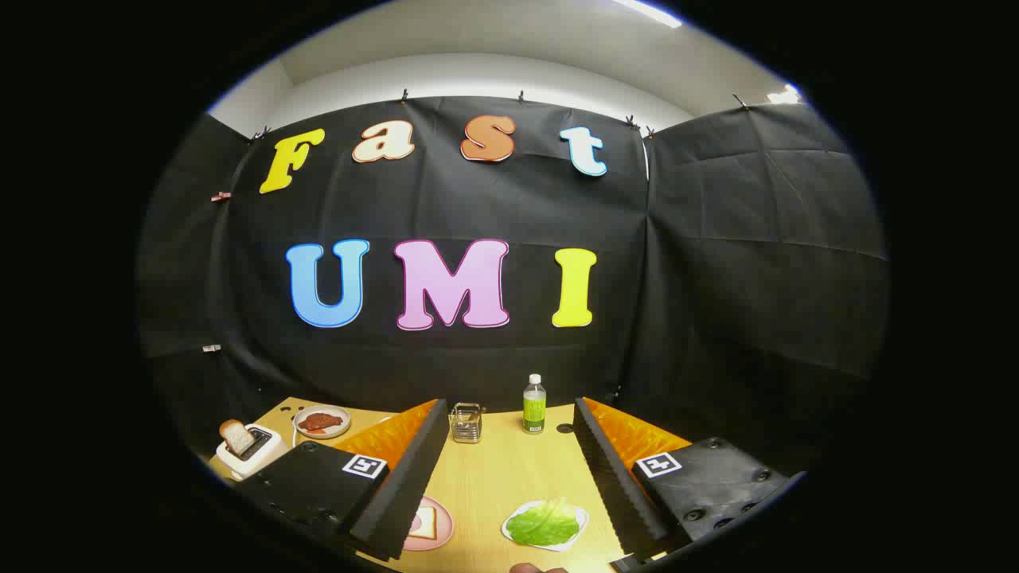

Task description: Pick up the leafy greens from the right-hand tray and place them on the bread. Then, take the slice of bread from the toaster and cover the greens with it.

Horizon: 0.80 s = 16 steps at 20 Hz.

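No legible text on the objects. Bottle (534,404) carries a label too small to read. Each gripper finger mount bears a square black-and-white marker (365,466), no lettering.

The left finger of the hand-held gripper (509,477), whose fingers stand wide apart, hides part of the pink plate (439,528) and the bread (425,523) on it. What lies in the wire basket (466,422) is too small to tell. The toaster (256,450) is partly hidden.
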Available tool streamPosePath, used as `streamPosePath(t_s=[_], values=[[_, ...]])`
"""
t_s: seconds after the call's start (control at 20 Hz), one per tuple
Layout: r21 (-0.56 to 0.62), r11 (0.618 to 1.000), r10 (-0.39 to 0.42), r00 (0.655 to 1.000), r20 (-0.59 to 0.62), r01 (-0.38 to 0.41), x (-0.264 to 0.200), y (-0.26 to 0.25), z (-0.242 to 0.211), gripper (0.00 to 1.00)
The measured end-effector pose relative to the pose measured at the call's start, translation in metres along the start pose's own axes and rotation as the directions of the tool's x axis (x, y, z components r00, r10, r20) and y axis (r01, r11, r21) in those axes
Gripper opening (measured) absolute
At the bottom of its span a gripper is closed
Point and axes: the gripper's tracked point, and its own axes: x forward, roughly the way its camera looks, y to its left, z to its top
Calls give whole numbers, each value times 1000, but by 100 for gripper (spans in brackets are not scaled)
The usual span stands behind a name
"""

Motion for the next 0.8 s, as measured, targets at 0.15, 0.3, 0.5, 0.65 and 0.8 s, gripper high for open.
streamPosePath(t_s=[0.15, 0.3, 0.5, 0.65, 0.8], values=[[5, 1000, 25, 999, -20, -25, 1, 5, -8, 98], [11, 999, 42, 998, -42, -41, 3, 5, -15, 97], [18, 999, 39, 997, -64, -38, 6, 0, -21, 98], [14, 999, 52, 995, -82, -51, 6, 1, -28, 98], [9, 998, 58, 995, -80, -58, 7, -2, -27, 98]])
